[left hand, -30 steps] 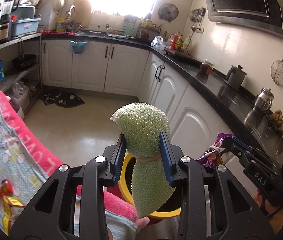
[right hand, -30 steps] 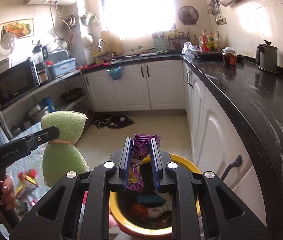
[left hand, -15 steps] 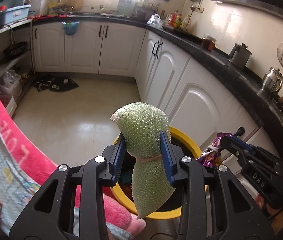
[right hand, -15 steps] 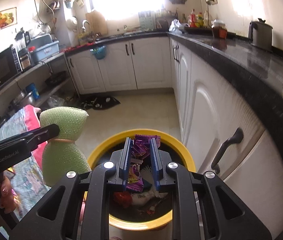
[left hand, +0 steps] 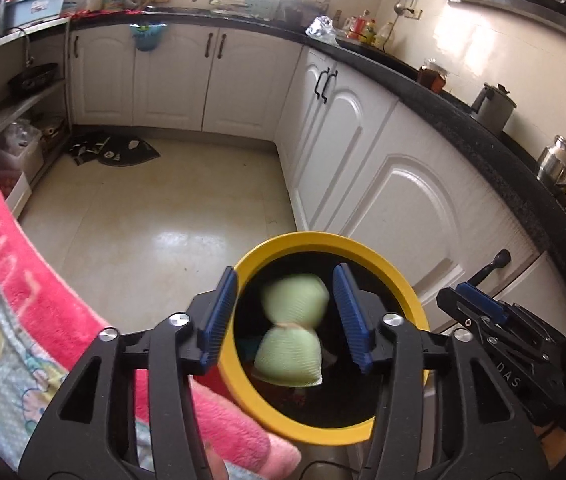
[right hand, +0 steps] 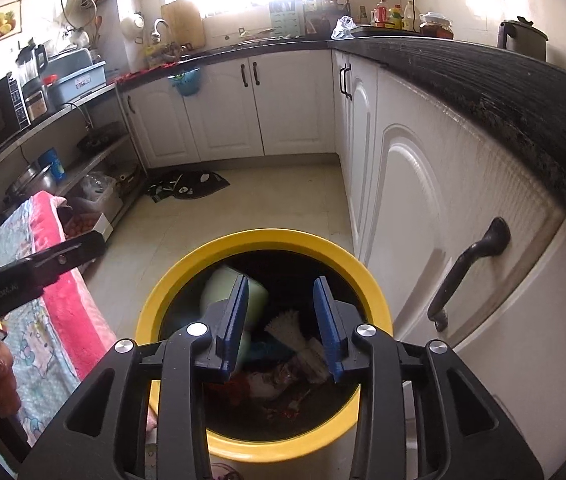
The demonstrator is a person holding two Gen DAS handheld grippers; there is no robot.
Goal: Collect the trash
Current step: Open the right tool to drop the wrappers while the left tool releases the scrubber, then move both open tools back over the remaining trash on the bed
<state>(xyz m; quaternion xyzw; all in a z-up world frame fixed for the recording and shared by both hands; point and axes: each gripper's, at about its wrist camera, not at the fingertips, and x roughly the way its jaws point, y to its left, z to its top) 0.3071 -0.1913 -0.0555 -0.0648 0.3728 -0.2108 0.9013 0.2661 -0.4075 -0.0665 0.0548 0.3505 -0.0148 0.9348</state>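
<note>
A yellow-rimmed trash bin [left hand: 387,264] [right hand: 267,240] stands on the floor by the white cabinets. My left gripper [left hand: 285,312] hangs over it, its jaws opening. Clear of its blue pads, a green foam net [left hand: 293,328] tied at the middle drops blurred into the bin. In the right wrist view the green foam net [right hand: 219,290] lies at the bin's left wall. My right gripper [right hand: 281,322] is over the bin too, jaws opening with nothing between them. Below it lie several bits of trash [right hand: 295,336]; the purple wrapper is not clearly seen. The right gripper [left hand: 487,312] shows at the left view's right edge.
A pink-edged blanket [left hand: 23,264] [right hand: 55,280] covers a surface left of the bin. White cabinet doors [left hand: 403,200] and a black countertop [right hand: 503,88] run along the right. A dark handle [right hand: 471,264] juts out near the bin. A black mat [left hand: 115,152] lies on the tiled floor.
Both grippers sank toward the bin and opened. The green foam net left the left jaws and fell in; the purple wrapper left the right jaws.
</note>
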